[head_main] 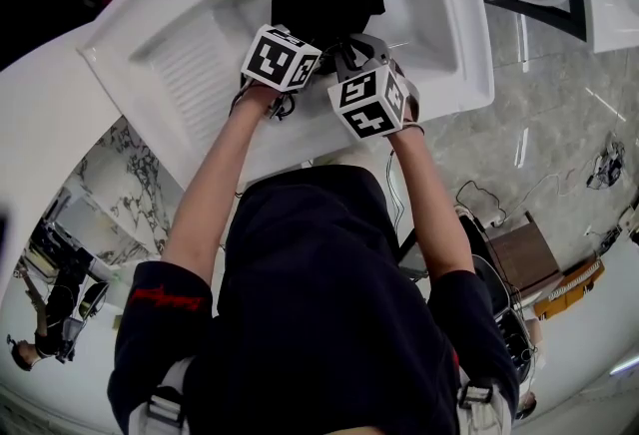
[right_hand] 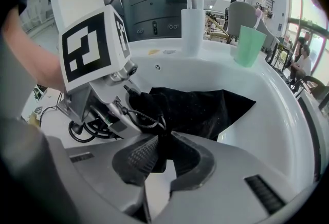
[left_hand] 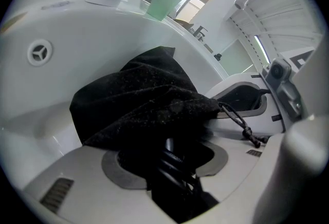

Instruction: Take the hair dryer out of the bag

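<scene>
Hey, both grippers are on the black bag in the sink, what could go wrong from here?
1. The right gripper pinches only a thin fold of the bag beside its drawstring; a pull may slip it free.
2. The left gripper clamps bag fabric around something dark and ribbed, perhaps pinning the contents inside.
3. Tugging may just lift the whole bag from the sink.

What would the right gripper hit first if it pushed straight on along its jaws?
The black bag. The right gripper has its jaws pinched on the bag's near edge, and the rest of the fabric lies directly ahead. Beyond it is probably the far wall of the white sink, though depth is unclear.
</scene>
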`<state>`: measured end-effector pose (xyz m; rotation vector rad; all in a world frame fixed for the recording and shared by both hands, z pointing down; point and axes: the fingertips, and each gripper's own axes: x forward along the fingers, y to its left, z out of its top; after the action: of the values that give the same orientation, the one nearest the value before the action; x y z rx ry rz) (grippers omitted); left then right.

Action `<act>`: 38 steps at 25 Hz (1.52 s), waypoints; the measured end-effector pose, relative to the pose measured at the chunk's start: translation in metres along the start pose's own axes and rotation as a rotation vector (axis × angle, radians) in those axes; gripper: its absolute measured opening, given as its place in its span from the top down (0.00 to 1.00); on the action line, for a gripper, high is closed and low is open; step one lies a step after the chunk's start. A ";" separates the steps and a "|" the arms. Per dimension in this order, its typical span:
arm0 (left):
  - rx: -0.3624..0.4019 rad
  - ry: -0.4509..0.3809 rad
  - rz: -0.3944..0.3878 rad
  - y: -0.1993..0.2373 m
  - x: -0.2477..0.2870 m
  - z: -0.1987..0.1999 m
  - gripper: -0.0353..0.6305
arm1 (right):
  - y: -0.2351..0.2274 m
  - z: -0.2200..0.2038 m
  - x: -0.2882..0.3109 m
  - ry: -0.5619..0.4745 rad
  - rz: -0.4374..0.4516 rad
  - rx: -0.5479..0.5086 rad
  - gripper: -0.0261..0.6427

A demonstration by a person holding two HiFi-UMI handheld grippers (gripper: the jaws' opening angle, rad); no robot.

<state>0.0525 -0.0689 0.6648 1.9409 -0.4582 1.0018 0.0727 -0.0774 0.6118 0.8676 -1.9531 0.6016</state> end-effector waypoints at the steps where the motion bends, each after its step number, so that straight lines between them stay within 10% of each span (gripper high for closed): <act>1: -0.001 0.000 0.001 0.000 0.000 0.001 0.61 | -0.001 0.000 0.000 -0.002 -0.002 0.000 0.85; 38: 0.022 0.025 0.011 -0.017 -0.022 -0.013 0.61 | -0.035 0.006 -0.024 -0.050 -0.096 0.025 0.88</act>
<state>0.0442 -0.0498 0.6419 1.9452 -0.4462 1.0410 0.1057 -0.0956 0.5905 0.9944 -1.9405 0.5540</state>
